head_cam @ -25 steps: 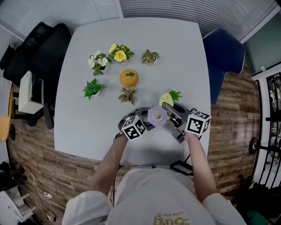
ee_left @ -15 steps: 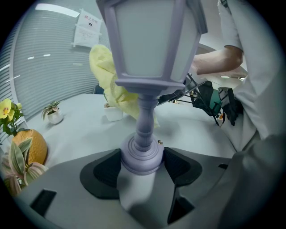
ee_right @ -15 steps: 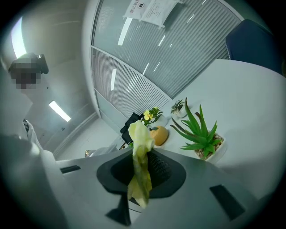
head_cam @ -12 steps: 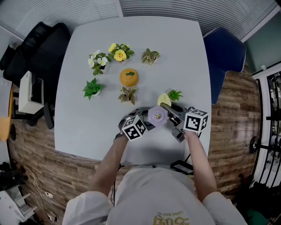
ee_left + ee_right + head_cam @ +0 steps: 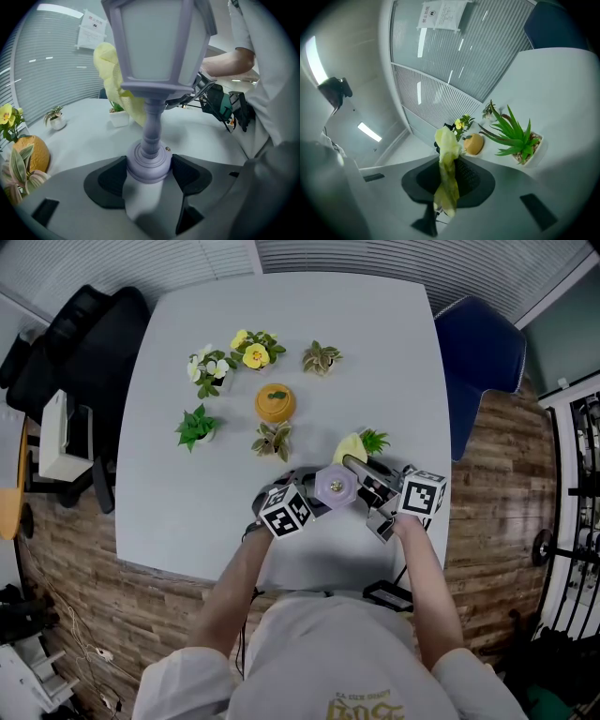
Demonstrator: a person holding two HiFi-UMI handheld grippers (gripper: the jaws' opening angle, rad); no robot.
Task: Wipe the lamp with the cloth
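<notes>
Left tongs [image 5: 149, 174] clamp lamp [image 5: 157, 51], right tongs [image 5: 448, 182] pinch cloth [image 5: 447, 143]

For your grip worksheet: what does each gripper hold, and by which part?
Left gripper clamps the lamp by its round base; right gripper pinches the yellow cloth near its middle.

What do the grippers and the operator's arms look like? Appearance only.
The left gripper and right gripper match: grey moulded bodies with curved black textured pads. Each carries a white cube printed with black square markers. The person wears a pale short-sleeved shirt; the forearms are uncovered.
</notes>
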